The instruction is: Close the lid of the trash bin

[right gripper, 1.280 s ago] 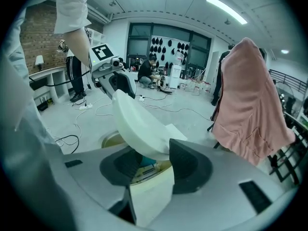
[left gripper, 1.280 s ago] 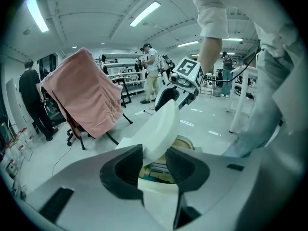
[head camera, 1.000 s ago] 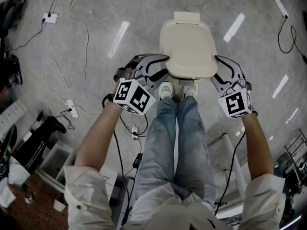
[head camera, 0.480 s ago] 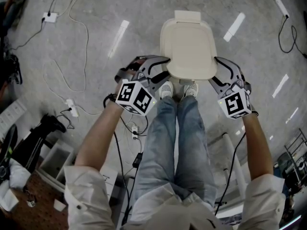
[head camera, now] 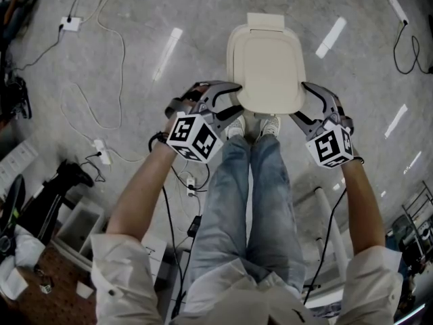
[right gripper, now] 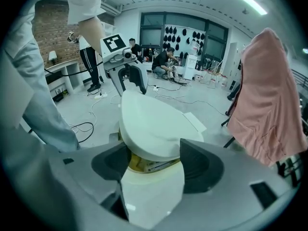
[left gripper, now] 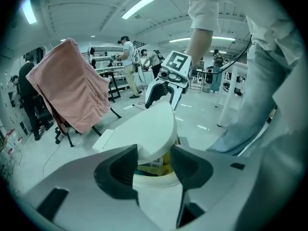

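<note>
A cream trash bin stands on the floor in front of the person's shoes (head camera: pixel 252 127). Its lid (head camera: pixel 265 63) is tilted slightly up at the front. My left gripper (head camera: pixel 230 99) is at the lid's front left corner and my right gripper (head camera: pixel 303 105) at the front right. In the left gripper view the lid's rim (left gripper: pixel 149 129) lies between the jaws of my left gripper (left gripper: pixel 154 165). Both grippers' jaws have just been opening and no longer press on the lid. My right gripper (right gripper: pixel 154 165) likewise straddles the lid (right gripper: pixel 154 124). Yellow rubbish (right gripper: pixel 137 163) shows in the gap above the bin body (right gripper: pixel 154 196).
Cables (head camera: pixel 101 107) and a power strip (head camera: pixel 101 153) lie on the floor at the left, and a white box (head camera: pixel 78 225) sits lower left. A pink cloth on a rack (left gripper: pixel 72 90) stands behind the bin. People work at benches in the background.
Both grippers have sunk a little with the lid's front edge, so the lid lies flatter. Their jaws stand wider apart than before.
</note>
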